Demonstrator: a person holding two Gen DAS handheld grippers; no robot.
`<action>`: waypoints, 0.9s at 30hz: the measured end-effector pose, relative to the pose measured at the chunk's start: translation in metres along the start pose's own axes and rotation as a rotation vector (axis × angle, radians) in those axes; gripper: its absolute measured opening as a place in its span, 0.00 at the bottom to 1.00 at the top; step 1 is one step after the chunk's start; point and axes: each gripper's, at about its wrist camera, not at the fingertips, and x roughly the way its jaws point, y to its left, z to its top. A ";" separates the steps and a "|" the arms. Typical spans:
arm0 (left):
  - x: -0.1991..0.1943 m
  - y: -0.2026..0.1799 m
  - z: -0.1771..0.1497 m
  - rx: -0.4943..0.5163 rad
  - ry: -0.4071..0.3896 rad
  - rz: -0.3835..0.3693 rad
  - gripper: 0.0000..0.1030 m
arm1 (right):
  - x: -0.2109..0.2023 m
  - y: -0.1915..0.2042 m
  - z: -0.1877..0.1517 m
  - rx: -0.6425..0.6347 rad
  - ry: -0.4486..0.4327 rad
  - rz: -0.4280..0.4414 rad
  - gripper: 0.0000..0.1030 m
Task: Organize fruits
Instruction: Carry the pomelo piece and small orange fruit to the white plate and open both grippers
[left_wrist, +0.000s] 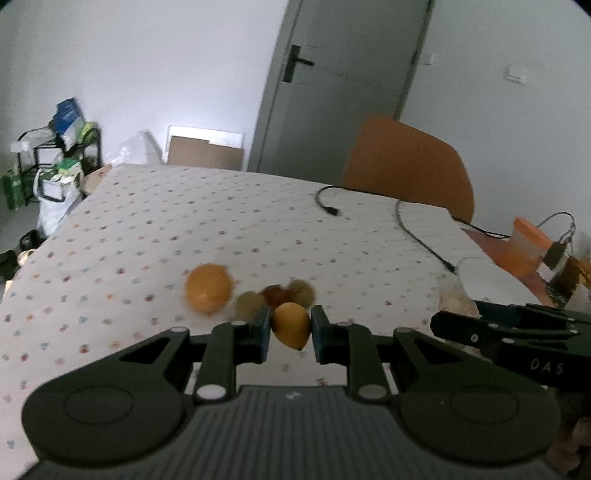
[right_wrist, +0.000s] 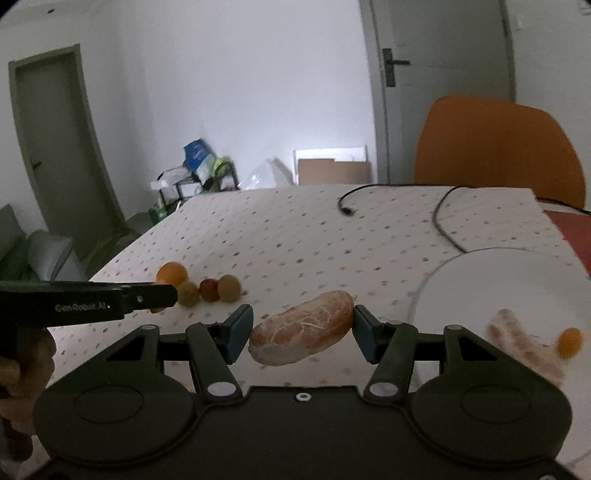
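the left tongs (left_wrist: 290, 328) pinch one small, smooth, egg-shaped yellow fruit (left_wrist: 290, 325), lifted just over the dotted cloth on the worktop (left_wrist: 221, 221). the right tongs (right_wrist: 303, 328) are open wide around one peeled orange piece (right_wrist: 301, 338), stringy and curved; i cannot tell if they press it. behind the yellow fruit lie one round orange (left_wrist: 207, 288) and three small round fruits (left_wrist: 280, 295). right of the orange piece is one round white plate (right_wrist: 498, 280).

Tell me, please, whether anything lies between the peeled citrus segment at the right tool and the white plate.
Nothing visible does: the peeled citrus segment sits between the right tool's fingers, and only bare dotted tablecloth separates it from the white plate.
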 end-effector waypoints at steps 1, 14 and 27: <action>0.000 -0.005 0.001 0.008 -0.003 -0.009 0.21 | -0.004 -0.003 0.000 0.005 -0.007 -0.005 0.55; 0.011 -0.072 0.005 0.091 -0.012 -0.104 0.21 | -0.048 -0.050 -0.011 0.060 -0.060 -0.084 0.55; 0.024 -0.119 0.001 0.160 0.010 -0.155 0.21 | -0.073 -0.092 -0.028 0.134 -0.089 -0.150 0.55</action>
